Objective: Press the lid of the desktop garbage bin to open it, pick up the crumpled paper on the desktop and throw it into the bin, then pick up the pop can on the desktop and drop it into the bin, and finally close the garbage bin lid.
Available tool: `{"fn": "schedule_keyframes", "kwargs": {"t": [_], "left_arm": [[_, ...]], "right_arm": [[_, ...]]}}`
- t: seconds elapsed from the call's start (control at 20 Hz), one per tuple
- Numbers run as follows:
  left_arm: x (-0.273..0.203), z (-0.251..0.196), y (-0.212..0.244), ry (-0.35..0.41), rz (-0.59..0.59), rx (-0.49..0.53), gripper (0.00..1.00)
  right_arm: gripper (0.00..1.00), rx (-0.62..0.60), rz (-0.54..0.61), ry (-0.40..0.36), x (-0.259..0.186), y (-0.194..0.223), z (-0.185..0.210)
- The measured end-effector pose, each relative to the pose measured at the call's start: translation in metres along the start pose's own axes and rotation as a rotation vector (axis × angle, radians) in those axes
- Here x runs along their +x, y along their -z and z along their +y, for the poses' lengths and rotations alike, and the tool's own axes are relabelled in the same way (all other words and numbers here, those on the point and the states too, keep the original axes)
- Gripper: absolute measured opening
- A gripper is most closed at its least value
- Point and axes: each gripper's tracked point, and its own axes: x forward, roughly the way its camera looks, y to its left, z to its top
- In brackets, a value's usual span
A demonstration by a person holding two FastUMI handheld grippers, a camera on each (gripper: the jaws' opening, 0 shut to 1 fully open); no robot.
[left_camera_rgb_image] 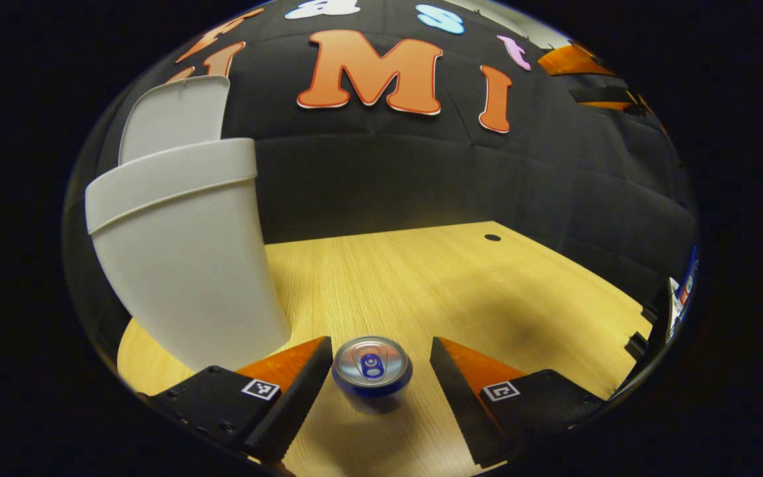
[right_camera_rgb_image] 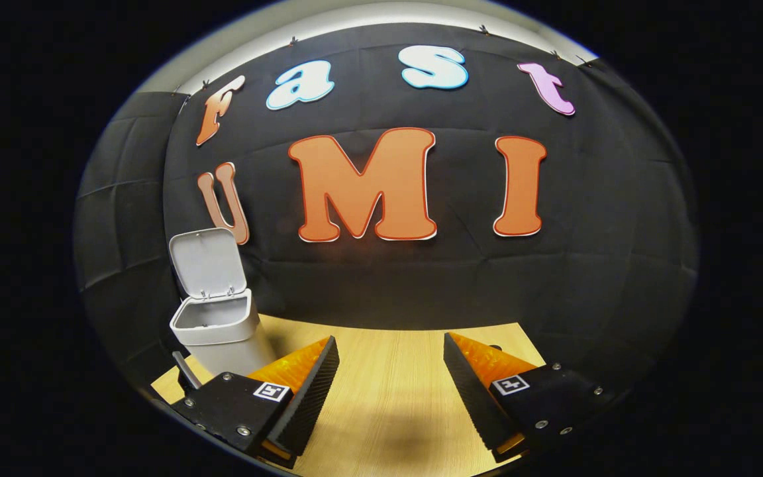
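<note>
1. The pop can [left_camera_rgb_image: 372, 372] is seen standing upright on the counter [left_camera_rgb_image: 434, 285], between the spread fingers of the left gripper [left_camera_rgb_image: 380, 371]; a gap is left on each side, so nothing is grasped yet.
2. The garbage bin [left_camera_rgb_image: 183, 265] is placed just to the left of the can in the left gripper view, with its lid [left_camera_rgb_image: 173, 116] raised upright behind the opening.
3. In the right gripper view, the right gripper [right_camera_rgb_image: 391, 384] is held released and empty above the counter, well apart from the bin.
4. No crumpled paper is seen on the counter; it is judged to have been thrown in already, with the can as the step in hand.
5. The can could be tipped if the fingers are closed off-centre: one finger would reach its smooth round wall first and push it sideways.
6. A grip taken too high, near the rim, could let the can slip or swing during the lift.
7. The near wall of the bin could be struck during the carry, since it rises well above the can, and the light bin could be shifted.
8. The upright lid could be knocked shut if the can is brought in from behind.
</note>
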Motion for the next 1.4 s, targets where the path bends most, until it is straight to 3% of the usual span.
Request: {"fn": "schedule_keyframes", "kwargs": {"t": [0.55, 0.6, 0.65, 0.75, 0.9, 0.95, 1.05, 1.1, 1.2, 1.4], "left_arm": [[0.031, 0.003, 0.045, -0.017, 0.118, -0.028, 0.97], [0.031, 0.002, 0.048, -0.02, 0.127, -0.032, 0.94], [0.032, 0.004, 0.046, -0.027, 0.108, -0.018, 0.85], [0.03, 0.006, 0.047, -0.041, 0.11, 0.003, 0.83], [0.025, 0.009, 0.035, -0.052, 0.081, 0.026, 0.82], [0.021, 0.01, 0.027, -0.052, 0.069, 0.028, 0.82], [0.014, 0.012, 0.017, -0.052, 0.064, 0.009, 0.82], [0.009, 0.012, 0.009, -0.048, 0.056, -0.007, 0.82], [0.002, 0.01, -0.011, -0.028, 0.04, -0.016, 0.82], [-0.02, 0.007, -0.05, -0.018, -0.015, -0.016, 0.81]], "right_arm": [[0.95, 0.001, 0.047, 0.005, 0.016, 0.02, -0.009], [0.95, 0.001, 0.049, 0.003, 0.016, 0.021, -0.009], [0.95, -0.001, 0.051, 0.003, 0.017, 0.023, -0.01], [0.95, -0.005, 0.056, 0.002, 0.017, 0.025, -0.009], [0.95, -0.004, 0.062, -0.004, 0.016, 0.027, -0.008], [1.0, -0.002, 0.064, -0.004, 0.015, 0.028, -0.008], [1.0, 0.003, 0.062, -0.005, 0.014, 0.028, -0.007], [0.95, 0.003, 0.061, -0.005, 0.013, 0.027, -0.007], [1.0, -0.002, 0.058, -0.003, 0.012, 0.028, -0.006], [0.95, 0.004, 0.041, -0.001, 0.009, 0.023, -0.006]]}}
